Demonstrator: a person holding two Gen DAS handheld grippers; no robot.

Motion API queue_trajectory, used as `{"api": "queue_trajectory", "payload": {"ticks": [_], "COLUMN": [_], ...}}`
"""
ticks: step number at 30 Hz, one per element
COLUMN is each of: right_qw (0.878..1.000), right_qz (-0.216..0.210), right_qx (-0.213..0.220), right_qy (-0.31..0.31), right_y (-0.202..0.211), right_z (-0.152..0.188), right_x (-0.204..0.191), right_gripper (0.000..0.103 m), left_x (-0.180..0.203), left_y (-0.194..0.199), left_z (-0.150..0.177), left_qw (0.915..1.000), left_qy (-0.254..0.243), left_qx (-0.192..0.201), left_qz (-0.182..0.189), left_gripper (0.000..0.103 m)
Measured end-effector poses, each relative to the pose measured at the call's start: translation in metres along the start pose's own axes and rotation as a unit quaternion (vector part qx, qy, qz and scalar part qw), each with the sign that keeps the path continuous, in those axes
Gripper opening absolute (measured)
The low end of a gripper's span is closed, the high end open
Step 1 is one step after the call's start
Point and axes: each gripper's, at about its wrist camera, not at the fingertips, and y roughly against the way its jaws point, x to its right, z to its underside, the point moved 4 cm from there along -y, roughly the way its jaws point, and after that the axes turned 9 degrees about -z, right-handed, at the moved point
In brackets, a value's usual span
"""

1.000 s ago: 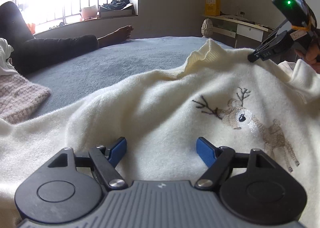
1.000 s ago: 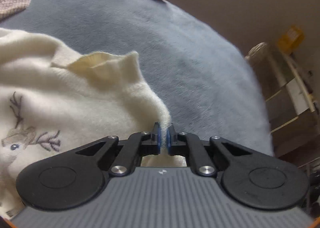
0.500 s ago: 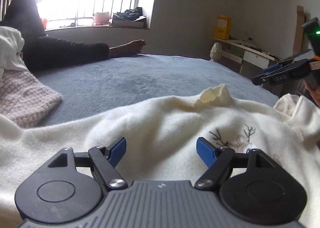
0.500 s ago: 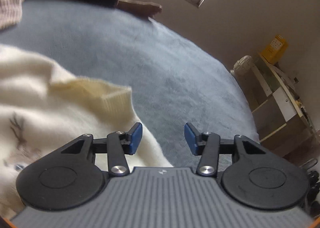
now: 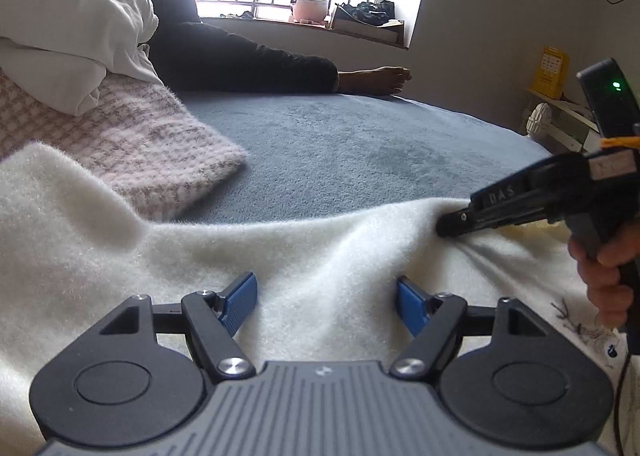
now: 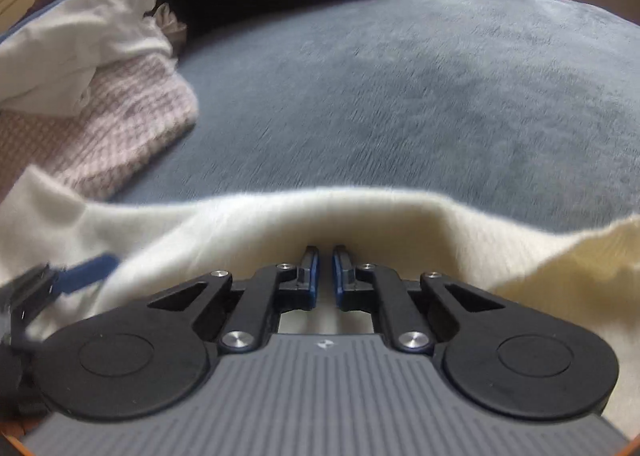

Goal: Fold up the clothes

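Since a second ago the right gripper [image 5: 442,227] has swung off the collar side and down onto the far edge of the fluffy cream knitted sweater [image 5: 320,256], and the reindeer embroidery has slid out to the right of the left gripper [image 5: 326,302]. Now the right jaws are pressed together, pinching a ridge of that edge so the knit rises in a hump just ahead of them. Left jaws stand spread, the sweater lying flat between and beneath the blue pads [image 5: 240,298] without being gripped. Beyond both grippers lies the grey-blue plush bedspread [image 5: 360,144], and off to the left of the jaws sit a folded pink-and-white checked knit [image 5: 132,144] and a white bundled cloth [image 5: 72,36].

My worry is that the pinch looks shallow; a pull could let the soft pile slip free. With only one side held, lifting would likely drag the sweater askew and bunch it toward the checked knit.
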Motion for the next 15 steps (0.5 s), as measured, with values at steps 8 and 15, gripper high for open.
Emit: {"api": "queue_trajectory", "payload": {"ticks": [8, 15], "right_qw": [0.998, 0.993], "right_qz": [0.006, 0.06], "right_qx": [0.047, -0.033], "right_qy": [-0.042, -0.099], "right_y": [0.041, 0.061], "right_z": [-0.007, 0.039], "right_x": [0.006, 0.042], "right_gripper": [0.003, 0.001], "left_x": [-0.001, 0.007], "left_y": [-0.005, -0.008], "left_z": [-0.002, 0.002], "left_qw": [0.9999, 0.9996], "left_qy": [0.009, -0.015], "left_qx": [0.005, 0.013], "left_qz": [-0.003, -0.022], "left_gripper": [0.078, 0.08]}}
